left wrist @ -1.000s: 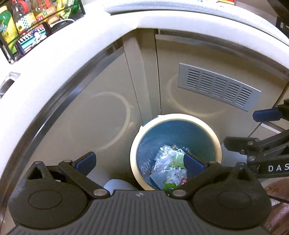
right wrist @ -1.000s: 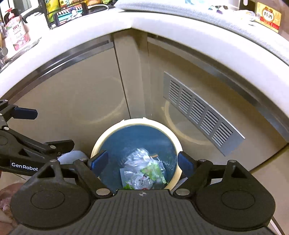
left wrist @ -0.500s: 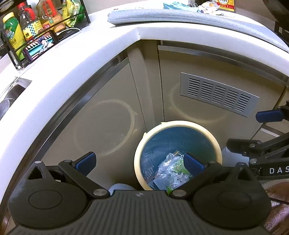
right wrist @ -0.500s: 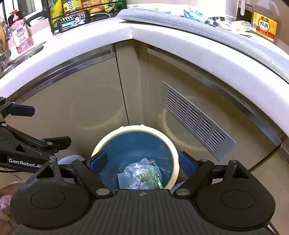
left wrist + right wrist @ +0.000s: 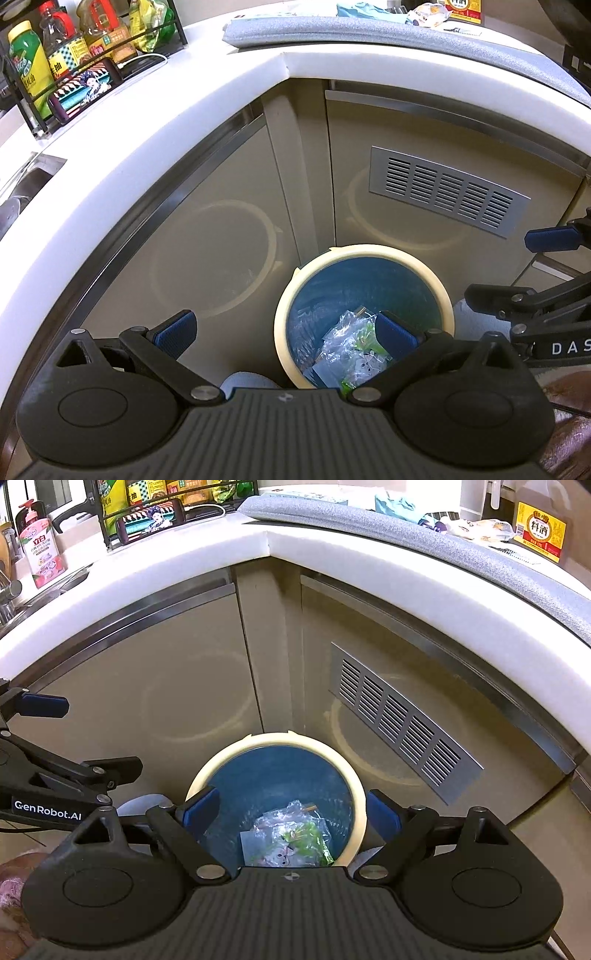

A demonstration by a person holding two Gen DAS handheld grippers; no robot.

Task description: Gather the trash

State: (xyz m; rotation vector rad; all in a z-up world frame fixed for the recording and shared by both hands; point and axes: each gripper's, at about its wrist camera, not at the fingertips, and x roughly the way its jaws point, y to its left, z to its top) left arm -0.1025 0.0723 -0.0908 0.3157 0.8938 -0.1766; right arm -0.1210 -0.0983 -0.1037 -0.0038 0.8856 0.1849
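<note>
White countertop (image 5: 155, 579) wraps the corner above beige cabinet doors (image 5: 207, 236) and a slatted vent (image 5: 402, 723). Cream-rimmed bin (image 5: 354, 790) with a blue liner stands on the floor in that corner — crumpled clear-and-green plastic trash (image 5: 295, 838) lies inside. Left gripper (image 5: 284, 332) and right gripper (image 5: 291, 812) hover above it, jaws spread wide, empty.

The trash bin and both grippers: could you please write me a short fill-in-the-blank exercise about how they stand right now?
1. The trash bin has a cream rim and a ____ liner.
2. The crumpled plastic wrappers lie ____ the bin.
3. The right gripper holds nothing and its jaws are ____.
4. The left gripper holds nothing; the slatted vent grille is set in the cabinet door to the ____ of the corner post.

Missing words: blue; inside; open; right
</note>
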